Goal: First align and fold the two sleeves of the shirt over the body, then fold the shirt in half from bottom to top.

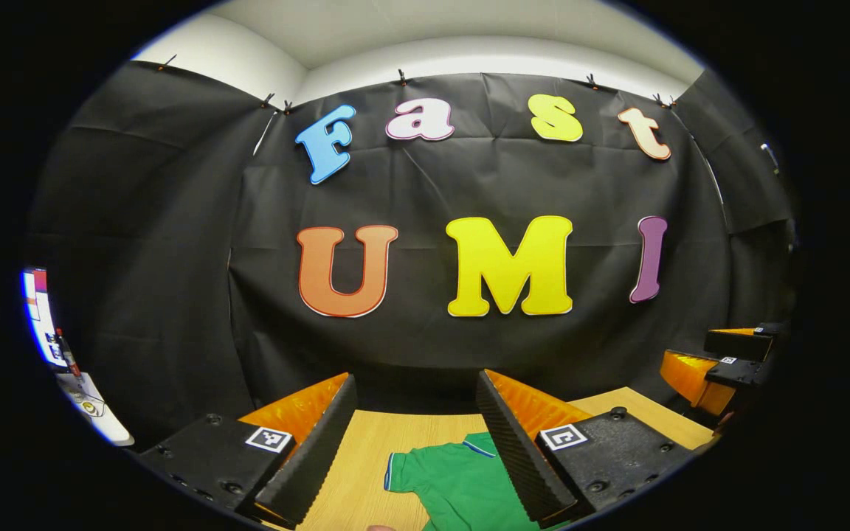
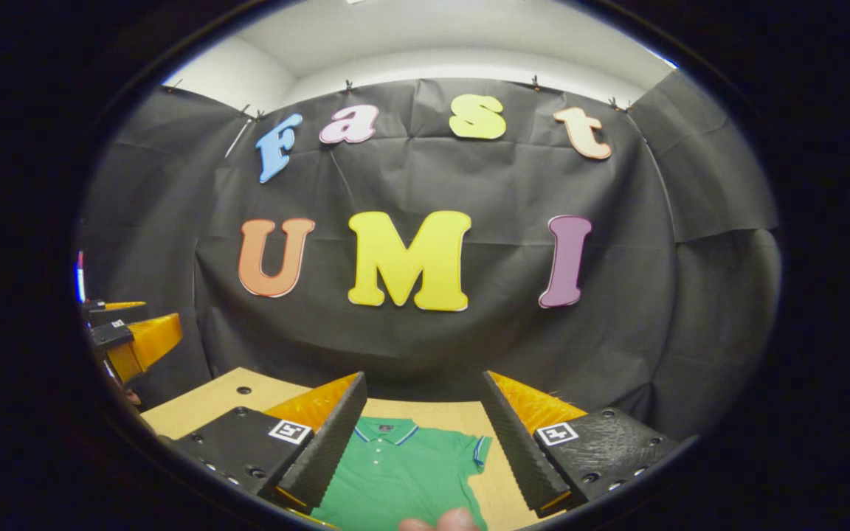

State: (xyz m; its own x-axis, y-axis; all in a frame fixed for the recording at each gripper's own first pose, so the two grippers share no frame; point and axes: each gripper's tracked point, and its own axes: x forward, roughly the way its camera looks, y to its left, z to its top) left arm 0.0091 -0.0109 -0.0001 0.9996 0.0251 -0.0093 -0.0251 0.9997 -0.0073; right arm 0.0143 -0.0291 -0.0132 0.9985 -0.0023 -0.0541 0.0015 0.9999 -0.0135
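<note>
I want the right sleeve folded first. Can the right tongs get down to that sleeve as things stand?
Probably yes. The right tongs stand open above the green shirt, and its sleeve lies flat on the table with nothing over it.

The shirt (image 2: pixel 403 472) is of matt knitted cloth; the worktop (image 1: pixel 381 450) is faced with smooth, pale wood grain.

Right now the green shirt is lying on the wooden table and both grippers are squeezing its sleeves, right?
Not quite. The green shirt does lie on the wooden table, but neither gripper is squeezing it. The right gripper view shows the right gripper open above the shirt, and the left gripper view shows the left gripper open too, holding nothing.
</note>
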